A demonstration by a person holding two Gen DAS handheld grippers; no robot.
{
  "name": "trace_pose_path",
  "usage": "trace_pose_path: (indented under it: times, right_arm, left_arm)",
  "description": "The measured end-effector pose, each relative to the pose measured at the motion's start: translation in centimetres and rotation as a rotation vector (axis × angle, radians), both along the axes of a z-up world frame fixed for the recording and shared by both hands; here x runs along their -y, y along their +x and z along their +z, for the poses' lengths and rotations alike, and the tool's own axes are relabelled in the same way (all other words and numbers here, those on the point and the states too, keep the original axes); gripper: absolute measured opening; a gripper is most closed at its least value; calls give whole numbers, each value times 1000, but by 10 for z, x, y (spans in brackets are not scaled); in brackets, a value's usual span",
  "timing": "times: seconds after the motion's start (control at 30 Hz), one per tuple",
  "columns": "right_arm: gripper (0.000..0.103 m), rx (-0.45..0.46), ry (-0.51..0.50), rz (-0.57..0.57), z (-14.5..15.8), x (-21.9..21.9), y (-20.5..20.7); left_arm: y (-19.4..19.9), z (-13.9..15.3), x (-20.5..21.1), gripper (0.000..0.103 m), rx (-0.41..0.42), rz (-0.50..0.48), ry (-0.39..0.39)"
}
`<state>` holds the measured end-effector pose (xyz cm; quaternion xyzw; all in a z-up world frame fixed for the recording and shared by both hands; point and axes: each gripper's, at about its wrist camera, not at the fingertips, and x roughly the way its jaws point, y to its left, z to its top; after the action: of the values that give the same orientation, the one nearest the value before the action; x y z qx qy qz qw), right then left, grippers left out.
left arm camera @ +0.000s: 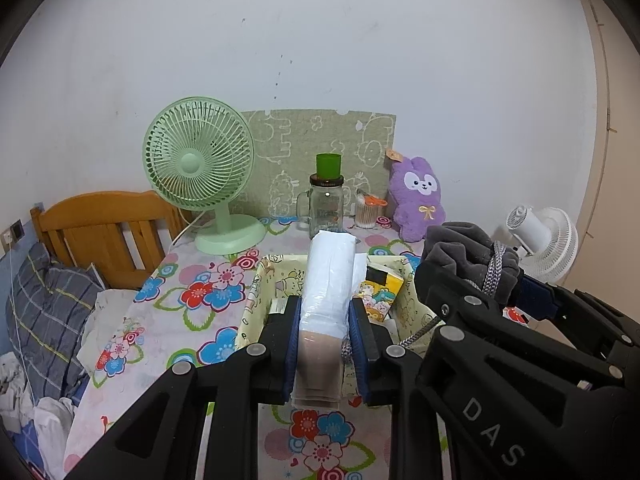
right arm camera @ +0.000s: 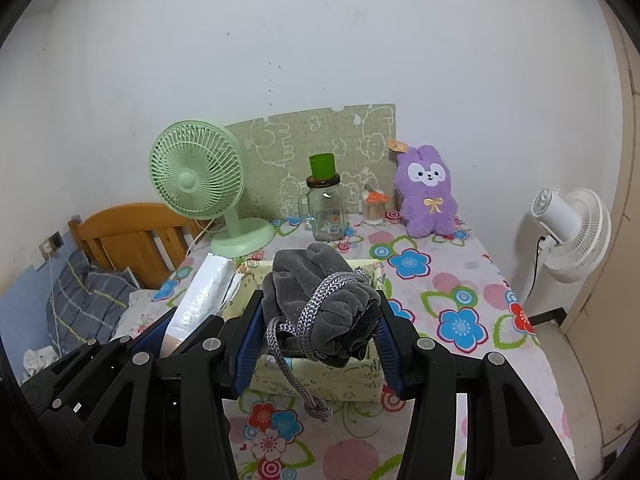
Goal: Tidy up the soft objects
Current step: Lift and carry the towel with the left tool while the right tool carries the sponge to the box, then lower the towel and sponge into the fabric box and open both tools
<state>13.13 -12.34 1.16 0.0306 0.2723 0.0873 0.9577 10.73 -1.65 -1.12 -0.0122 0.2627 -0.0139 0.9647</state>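
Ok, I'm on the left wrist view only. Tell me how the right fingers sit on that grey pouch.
Observer: Both blue fingers of the right gripper press the grey pouch, one from each side, so it is clamped.
Operator: Now report where its cord ends.
Observer: The cord hangs in a knotted loop in front of the near wall of the basket.
Operator: Describe what runs below the white fan.
Observer: A black cable drops from the white fan toward the floor.
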Motion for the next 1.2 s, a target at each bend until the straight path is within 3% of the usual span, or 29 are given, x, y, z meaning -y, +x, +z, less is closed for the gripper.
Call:
trace_pose_path:
  times: [1.2]
  right_arm:
    - [54, -72, 15, -14, -36, -1, 83]
  left_arm:
    - [77, -31, -1, 24, -70, 5, 12]
